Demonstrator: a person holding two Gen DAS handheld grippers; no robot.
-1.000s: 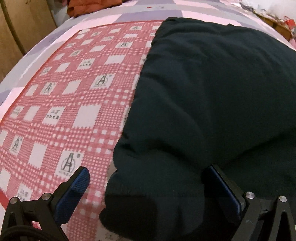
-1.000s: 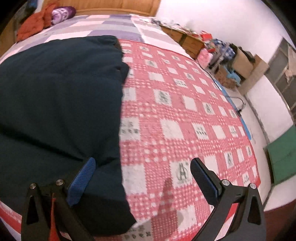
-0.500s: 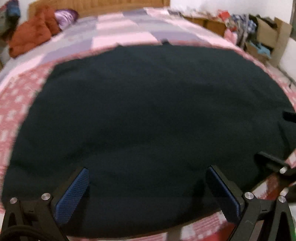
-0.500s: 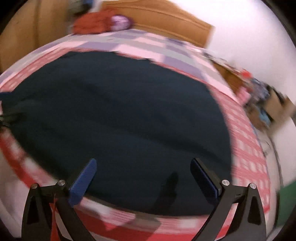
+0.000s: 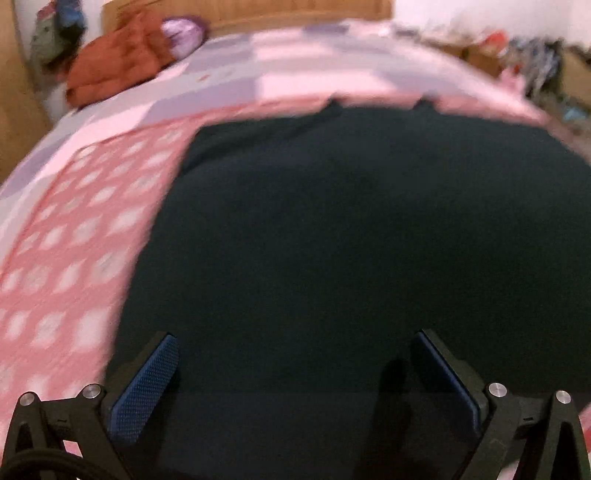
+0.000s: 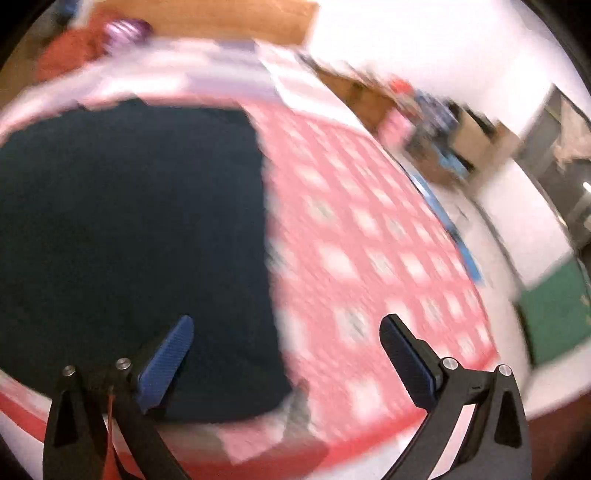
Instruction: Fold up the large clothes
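A large dark navy garment (image 5: 351,240) lies flat on the red-and-white checked bedspread (image 5: 66,236). My left gripper (image 5: 295,384) is open and empty, held over the garment's near edge. In the right wrist view the garment (image 6: 129,240) fills the left half, and the bedspread (image 6: 369,251) lies to its right. My right gripper (image 6: 288,358) is open and empty, above the garment's near right corner. Both views are blurred by motion.
A rust-red jacket (image 5: 114,62) and a purple bundle (image 5: 183,31) lie by the wooden headboard (image 5: 258,11). Boxes and clutter (image 6: 443,122) stand along the wall right of the bed. A green mat (image 6: 554,310) lies on the floor.
Both cameras have swung and pulled back. The left view shifted from the garment's left edge to its middle. The right view swung left, then back toward the garment's right edge. Both grippers stayed open.
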